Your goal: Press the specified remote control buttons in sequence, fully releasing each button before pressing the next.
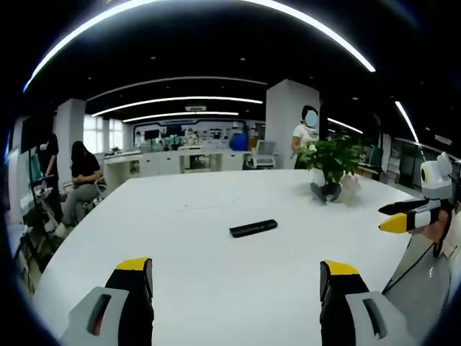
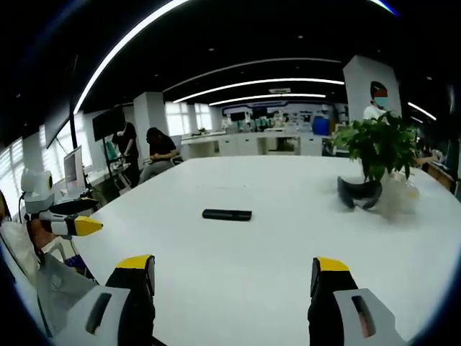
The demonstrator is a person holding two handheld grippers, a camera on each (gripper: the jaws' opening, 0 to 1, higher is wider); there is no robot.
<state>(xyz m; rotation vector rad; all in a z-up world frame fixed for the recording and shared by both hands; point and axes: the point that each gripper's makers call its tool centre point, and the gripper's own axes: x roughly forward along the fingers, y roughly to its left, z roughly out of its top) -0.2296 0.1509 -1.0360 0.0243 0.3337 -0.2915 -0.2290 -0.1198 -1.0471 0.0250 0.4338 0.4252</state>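
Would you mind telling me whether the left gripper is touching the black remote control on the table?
Apart. In the left gripper view, bare white table lies between the open left gripper and the remote control ahead.

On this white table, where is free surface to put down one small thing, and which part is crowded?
The table is bare between the remote control and the right tool, and also between the remote and the far edge. The crowded part is around the potted plant, where a dark object lies at its foot.
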